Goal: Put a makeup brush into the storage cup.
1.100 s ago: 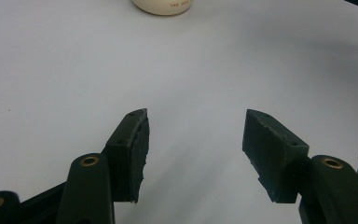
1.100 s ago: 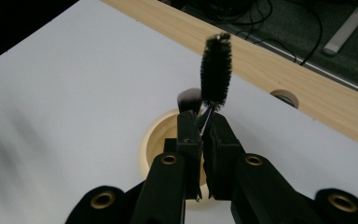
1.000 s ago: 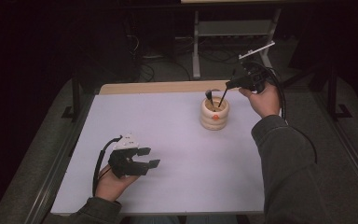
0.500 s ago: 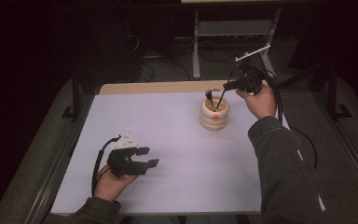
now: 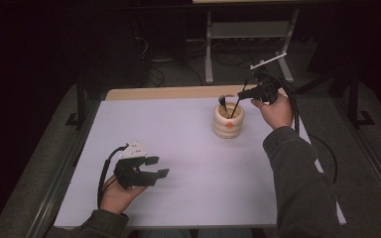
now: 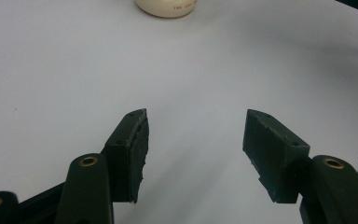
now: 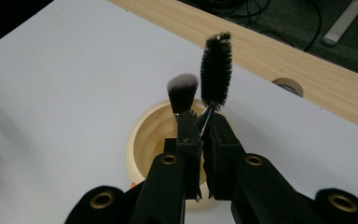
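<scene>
Jaws of my right gripper (image 7: pixel 200 140) clamp the bottle brush (image 7: pixel 215 70) above the holder (image 7: pixel 144 140), lifting it; left gripper (image 6: pixel 193 140) gapes idle.

We found the white table (image 5: pixel 188 148) open on nearly every side of the ringed holder (image 5: pixel 228 120): toward us, to its left and to its right the surface lay bare. Straight above the holder the way was taken by two brushes (image 7: pixel 200 84) standing out of its mouth and by the right gripper (image 5: pixel 245 94) closed on their stems. The left gripper (image 5: pixel 158 167), jaws apart, rested well short of the holder, with bare table between.
</scene>
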The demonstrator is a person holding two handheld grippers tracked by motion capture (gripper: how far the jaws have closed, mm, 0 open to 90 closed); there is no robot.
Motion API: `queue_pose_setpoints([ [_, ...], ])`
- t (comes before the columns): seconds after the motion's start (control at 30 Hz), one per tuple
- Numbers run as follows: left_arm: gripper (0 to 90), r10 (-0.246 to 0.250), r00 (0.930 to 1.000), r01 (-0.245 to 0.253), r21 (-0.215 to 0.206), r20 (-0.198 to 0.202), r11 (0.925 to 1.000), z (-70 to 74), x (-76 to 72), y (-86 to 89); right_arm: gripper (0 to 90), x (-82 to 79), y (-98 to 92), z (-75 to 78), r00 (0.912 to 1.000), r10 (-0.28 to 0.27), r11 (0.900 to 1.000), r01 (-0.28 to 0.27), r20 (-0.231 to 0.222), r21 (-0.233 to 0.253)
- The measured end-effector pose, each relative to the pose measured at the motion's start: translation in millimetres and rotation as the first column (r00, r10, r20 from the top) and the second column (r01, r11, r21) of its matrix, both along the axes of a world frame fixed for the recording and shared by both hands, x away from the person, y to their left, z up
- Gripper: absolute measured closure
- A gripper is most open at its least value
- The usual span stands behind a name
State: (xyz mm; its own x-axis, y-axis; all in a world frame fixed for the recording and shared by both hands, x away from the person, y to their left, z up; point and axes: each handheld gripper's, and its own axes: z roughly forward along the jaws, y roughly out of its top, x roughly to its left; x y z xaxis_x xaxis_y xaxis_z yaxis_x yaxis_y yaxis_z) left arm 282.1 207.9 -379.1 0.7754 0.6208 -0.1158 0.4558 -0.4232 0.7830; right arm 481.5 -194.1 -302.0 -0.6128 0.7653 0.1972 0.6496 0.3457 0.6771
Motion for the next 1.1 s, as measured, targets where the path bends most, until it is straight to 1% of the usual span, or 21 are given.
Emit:
queue_pose_setpoints([
  [0.23,39.9,0.003,1.0000,-0.003,0.002,-0.002,1.0000,0.2,0.1,0.0,84.4,0.3,-1.1,-6.4,0.9999,-0.012,1.000,0.012,-0.010,0.011],
  [0.33,39.7,0.003,1.0000,-0.003,0.003,-0.001,1.0000,0.1,0.1,0.0,84.4,0.7,-1.2,-9.2,0.9999,-0.008,1.000,0.008,-0.010,0.006],
  [0.4,39.7,0.004,1.0000,-0.004,0.002,-0.002,1.0000,0.0,0.1,-0.1,84.4,1.0,-0.1,-11.2,0.9998,-0.011,1.000,0.011,-0.015,0.014],
  [0.43,39.7,0.009,1.0000,-0.009,-0.010,-0.003,0.9999,-0.2,-0.3,-0.8,84.3,1.4,0.3,-12.1,0.9998,-0.010,1.000,0.010,-0.018,0.011],
  [0.5,39.7,0.001,1.0000,-0.001,0.005,-0.001,1.0000,0.4,0.1,0.3,84.2,2.4,1.9,-14.4,0.9997,-0.008,1.000,0.008,-0.022,0.008],
  [0.53,39.7,0.002,1.0000,-0.002,0.001,0.000,1.0000,0.3,0.1,0.4,84.2,3.2,2.4,-15.8,0.9998,-0.006,1.000,0.006,-0.018,-0.001],
  [0.57,39.7,0.006,1.0000,-0.006,-0.003,-0.003,1.0000,0.3,-0.2,0.4,84.2,3.4,3.7,-16.9,0.9997,-0.009,1.000,0.009,-0.022,0.004],
  [0.67,39.8,0.007,1.0000,-0.007,-0.006,-0.004,1.0000,0.2,-0.2,0.5,84.2,5.1,5.7,-19.7,0.9995,-0.004,1.000,0.004,-0.030,-0.005],
  [0.7,39.8,0.002,1.0000,-0.002,0.005,-0.002,1.0000,0.5,0.2,1.3,84.2,5.2,6.7,-20.1,0.9992,-0.011,1.000,0.010,-0.038,-0.011],
  [0.83,39.7,0.003,1.0000,-0.003,0.003,-0.003,1.0000,0.3,0.1,1.1,84.2,6.4,8.4,-22.5,0.9990,-0.014,1.000,0.014,-0.041,-0.016],
  [0.87,39.7,0.007,1.0000,-0.007,-0.005,-0.004,1.0000,0.1,0.1,0.8,84.1,6.9,8.9,-23.3,0.9990,-0.013,1.000,0.012,-0.043,-0.019],
  [0.97,39.7,0.008,1.0000,-0.008,-0.007,-0.002,0.9999,-0.3,0.1,1.0,84.1,8.9,11.3,-27.5,0.9984,-0.012,1.000,0.011,-0.055,-0.026],
  [1.1,39.8,0.004,1.0000,-0.004,0.000,-0.003,1.0000,-0.7,0.2,0.6,83.9,11.1,14.4,-33.2,0.9982,-0.004,0.999,0.001,-0.060,-0.043],
])
